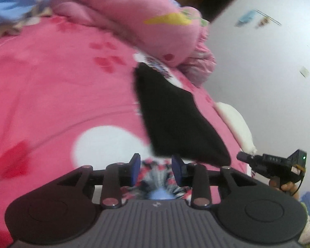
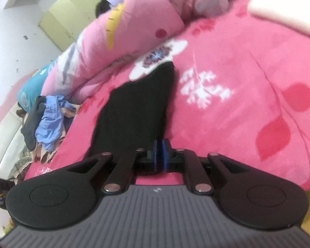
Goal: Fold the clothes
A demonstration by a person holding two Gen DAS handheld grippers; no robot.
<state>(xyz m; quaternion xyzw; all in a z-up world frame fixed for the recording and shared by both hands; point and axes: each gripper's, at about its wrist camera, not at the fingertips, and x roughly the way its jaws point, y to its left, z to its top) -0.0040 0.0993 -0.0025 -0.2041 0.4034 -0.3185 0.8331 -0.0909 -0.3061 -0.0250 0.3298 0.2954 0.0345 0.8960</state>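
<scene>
Black cloth, a long soft matte garment (image 2: 134, 111), lies flat on the pink flower-printed bedspread (image 2: 237, 82). Right gripper (image 2: 160, 155), blue pads together, pinches its near edge. Only the left view shows the left gripper (image 1: 156, 170), jaws apart over printed bedspread beside the garment's near end. Only the right view shows crumpled blue clothes (image 2: 49, 122) beyond the garment.
</scene>
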